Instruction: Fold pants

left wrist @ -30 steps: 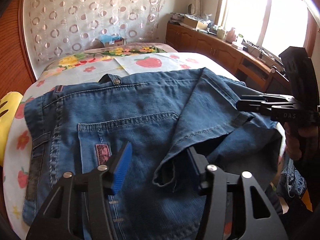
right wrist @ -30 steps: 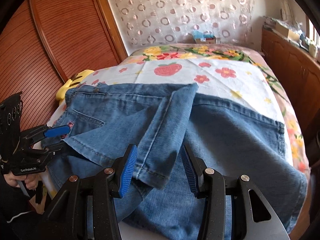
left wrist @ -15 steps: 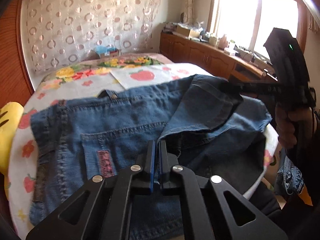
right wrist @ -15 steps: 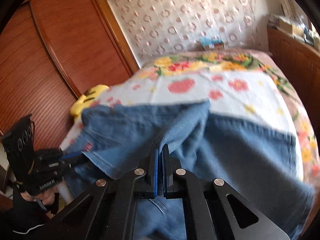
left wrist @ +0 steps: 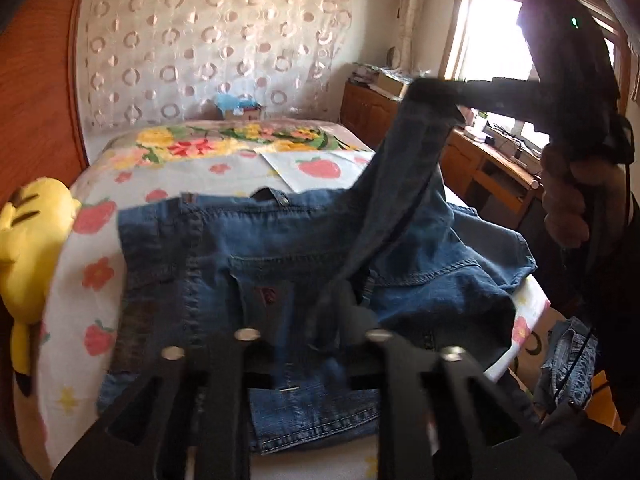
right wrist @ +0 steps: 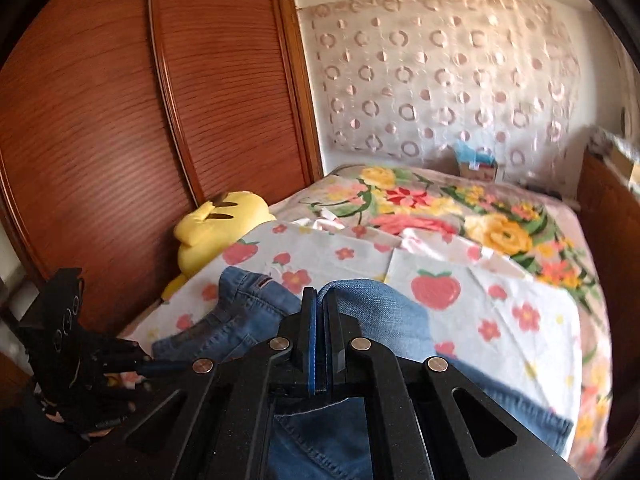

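Blue denim jeans [left wrist: 256, 264] lie on the bed with the waistband toward the far side and a back pocket up. My left gripper [left wrist: 320, 312] is shut on the hem edge of the folded-over leg, low and near the bed's front edge. My right gripper [right wrist: 320, 320] is shut on the other end of that hem and holds it high. In the left wrist view the right gripper [left wrist: 432, 94] lifts the leg cloth into a raised, stretched strip. The left gripper [right wrist: 136, 360] shows at the lower left in the right wrist view.
The bed has a strawberry and flower print sheet [right wrist: 500, 300]. A yellow plush toy [left wrist: 28, 240] lies at the bed's left edge by a wooden wardrobe [right wrist: 120, 120]. Wooden cabinets [left wrist: 480, 168] run under the window on the right. More denim [left wrist: 568, 360] lies beside the bed.
Both grippers closed on the leg hem, then rose with it. The right gripper has lifted its end much higher, pulling the leg up off the jeans.
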`<state>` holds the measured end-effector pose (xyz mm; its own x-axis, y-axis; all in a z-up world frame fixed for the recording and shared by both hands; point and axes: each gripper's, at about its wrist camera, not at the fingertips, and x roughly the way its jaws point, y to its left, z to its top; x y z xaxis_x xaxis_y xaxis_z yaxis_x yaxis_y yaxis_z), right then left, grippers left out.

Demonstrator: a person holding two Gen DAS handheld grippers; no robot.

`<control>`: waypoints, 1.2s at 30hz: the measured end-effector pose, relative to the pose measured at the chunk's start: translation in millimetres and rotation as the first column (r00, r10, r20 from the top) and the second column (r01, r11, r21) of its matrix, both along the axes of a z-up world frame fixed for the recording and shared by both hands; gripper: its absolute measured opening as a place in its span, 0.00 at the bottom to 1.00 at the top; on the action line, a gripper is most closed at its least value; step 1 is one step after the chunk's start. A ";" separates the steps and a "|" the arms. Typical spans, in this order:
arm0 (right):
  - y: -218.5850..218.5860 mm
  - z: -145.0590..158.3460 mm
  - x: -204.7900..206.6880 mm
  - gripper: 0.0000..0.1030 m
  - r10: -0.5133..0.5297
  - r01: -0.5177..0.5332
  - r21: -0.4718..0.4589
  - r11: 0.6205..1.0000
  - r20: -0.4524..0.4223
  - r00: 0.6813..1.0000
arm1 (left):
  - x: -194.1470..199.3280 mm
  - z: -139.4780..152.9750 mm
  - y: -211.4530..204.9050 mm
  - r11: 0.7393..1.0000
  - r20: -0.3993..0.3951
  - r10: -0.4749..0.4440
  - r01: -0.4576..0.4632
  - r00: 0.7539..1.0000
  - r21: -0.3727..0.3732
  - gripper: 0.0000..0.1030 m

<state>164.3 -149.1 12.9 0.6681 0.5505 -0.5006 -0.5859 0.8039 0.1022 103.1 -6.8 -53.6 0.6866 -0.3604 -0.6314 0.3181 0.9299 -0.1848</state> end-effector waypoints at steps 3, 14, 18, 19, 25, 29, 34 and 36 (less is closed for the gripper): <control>-1.9 -7.3 3.7 0.02 -0.010 0.010 -0.010 1.000 -0.018 1.000 | 5.4 -8.3 -6.5 1.000 -0.005 -0.021 0.021 1.000 0.013 0.59; -22.3 -1.3 13.8 0.02 -0.056 0.059 0.032 0.998 -0.070 0.996 | 38.1 -40.4 -31.3 0.995 -0.072 -0.068 0.072 0.995 0.065 0.32; -22.9 -2.8 19.2 0.02 -0.053 0.057 0.053 0.997 -0.080 0.995 | 24.2 -30.6 -27.9 0.996 -0.037 -0.068 0.070 0.997 0.063 0.04; -21.3 -2.1 20.6 0.02 -0.046 0.051 0.061 0.997 -0.082 0.996 | 18.7 -25.6 -22.6 0.996 -0.030 -0.066 0.068 0.997 0.051 0.04; 16.2 14.4 30.6 0.02 0.029 -0.024 0.081 0.996 -0.057 0.998 | -14.0 3.7 15.6 0.999 0.023 -0.024 0.024 0.999 0.030 0.03; 59.0 22.3 42.0 0.02 0.102 -0.099 0.058 0.993 -0.049 0.994 | -31.9 14.5 52.0 0.998 0.044 0.046 -0.047 0.998 0.038 0.03; 115.8 10.0 69.5 0.02 0.174 -0.173 0.016 0.985 -0.092 0.981 | -44.0 2.1 91.3 0.989 0.015 0.136 -0.136 0.991 0.054 0.03; 137.1 2.6 80.2 0.02 0.190 -0.192 -0.007 0.981 -0.106 0.976 | -46.0 -7.4 99.2 0.986 -0.007 0.161 -0.160 0.987 0.053 0.03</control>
